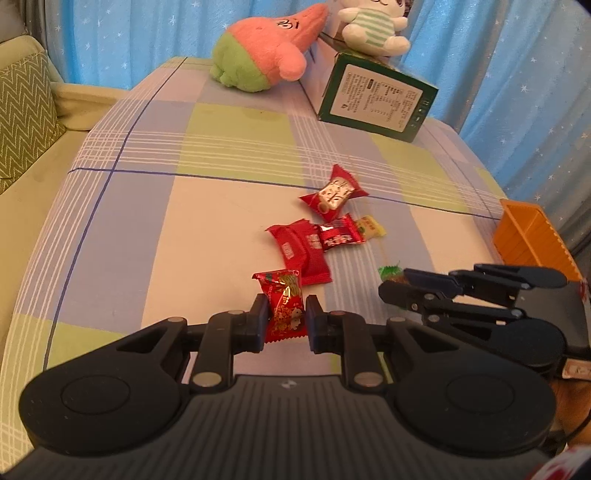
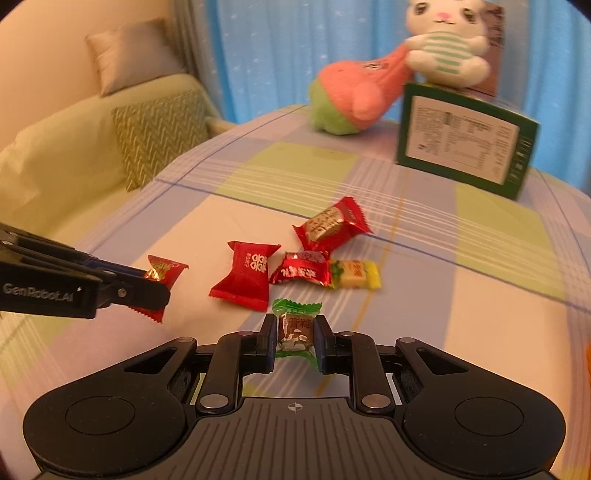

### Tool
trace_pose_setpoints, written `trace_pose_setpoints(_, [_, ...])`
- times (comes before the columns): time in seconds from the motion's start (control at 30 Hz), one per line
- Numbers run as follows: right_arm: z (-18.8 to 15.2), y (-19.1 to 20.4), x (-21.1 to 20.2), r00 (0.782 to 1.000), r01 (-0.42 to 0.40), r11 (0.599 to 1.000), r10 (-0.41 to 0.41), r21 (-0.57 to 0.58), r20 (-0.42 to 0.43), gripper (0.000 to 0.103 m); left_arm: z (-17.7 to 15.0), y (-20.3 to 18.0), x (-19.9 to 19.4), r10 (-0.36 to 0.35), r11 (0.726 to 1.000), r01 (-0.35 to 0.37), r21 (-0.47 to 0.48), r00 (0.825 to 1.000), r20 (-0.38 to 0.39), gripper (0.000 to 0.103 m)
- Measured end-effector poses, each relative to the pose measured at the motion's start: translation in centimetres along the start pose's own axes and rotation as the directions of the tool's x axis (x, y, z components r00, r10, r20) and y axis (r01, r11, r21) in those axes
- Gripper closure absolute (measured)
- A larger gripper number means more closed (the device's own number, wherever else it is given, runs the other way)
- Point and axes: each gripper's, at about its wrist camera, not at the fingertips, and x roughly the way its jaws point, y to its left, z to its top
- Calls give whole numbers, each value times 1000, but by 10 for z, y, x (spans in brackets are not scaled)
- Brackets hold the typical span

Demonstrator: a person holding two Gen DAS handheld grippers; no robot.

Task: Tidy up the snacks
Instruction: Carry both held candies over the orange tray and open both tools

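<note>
My left gripper point(image 1: 285, 314) is shut on a red and gold candy point(image 1: 284, 306), held just above the checked tablecloth; it also shows in the right wrist view point(image 2: 162, 275). My right gripper point(image 2: 296, 334) is shut on a green-wrapped brown candy point(image 2: 295, 328), whose green end shows in the left wrist view point(image 1: 388, 271). On the cloth ahead lie a plain red candy point(image 2: 245, 277), a shiny red candy point(image 2: 303, 271), a yellow candy point(image 2: 356, 274) and a red candy with a silver label point(image 2: 330, 225).
An orange bin point(image 1: 532, 236) stands at the table's right edge. A green box point(image 1: 376, 98), a pink and green plush point(image 1: 266, 48) and a white rabbit plush point(image 1: 369, 26) sit at the back. A sofa with a zigzag cushion point(image 1: 22, 114) is on the left.
</note>
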Motion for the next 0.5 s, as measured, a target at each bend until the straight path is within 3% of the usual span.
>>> trace_pose_setpoints(0.2, [-6,-5,-49,999,37,989,-40,140,14,82,-4,-25,-26,-26,1000,26,17,1000,11,84])
trace_pose_setpoints(0.5, [-28,-8,-123,990,122,967,-133,224,35,82,-23,-62,-63,-49,998,49,32,999,21,84])
